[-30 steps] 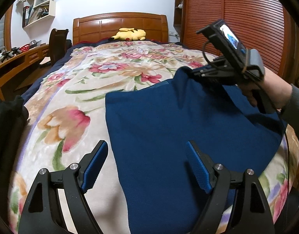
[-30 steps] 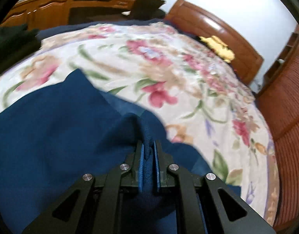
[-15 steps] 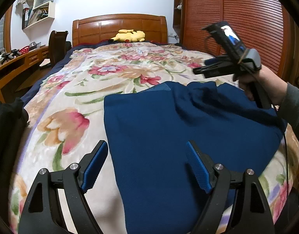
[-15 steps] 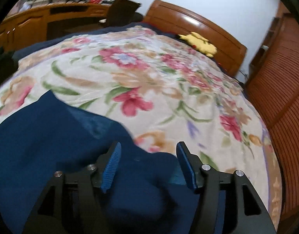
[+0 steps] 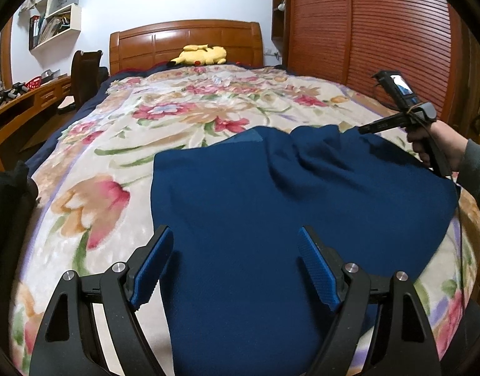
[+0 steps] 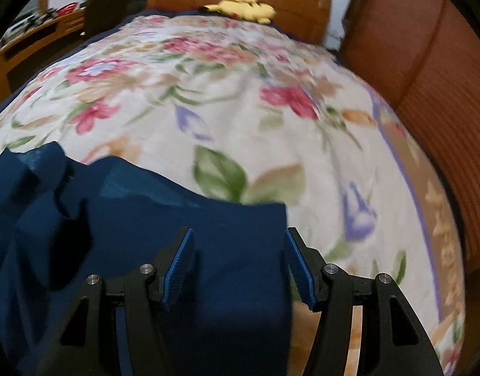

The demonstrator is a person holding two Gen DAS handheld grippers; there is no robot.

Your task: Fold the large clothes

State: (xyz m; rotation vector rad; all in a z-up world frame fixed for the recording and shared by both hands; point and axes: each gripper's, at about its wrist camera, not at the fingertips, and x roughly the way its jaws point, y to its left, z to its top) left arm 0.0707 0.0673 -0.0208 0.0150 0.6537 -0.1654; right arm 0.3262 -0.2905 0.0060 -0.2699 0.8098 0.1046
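Blue garment [image 5: 271,219] spread on the bed [image 5: 121,163], far edge rumpled. Left gripper [image 5: 236,266] and right gripper [image 6: 240,266]: jaws spread, empty. Smooth rumple, then pinch corners squarely.

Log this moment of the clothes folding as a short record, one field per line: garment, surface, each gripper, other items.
garment: blue garment spread on the bed, rumpled along its far edge
surface: floral blanket covering the bed
left gripper: open, fingers over the garment's near part, nothing gripped
right gripper: open over the garment's far right corner, not pinching the cloth
other items: yellow plush toy by the wooden headboard
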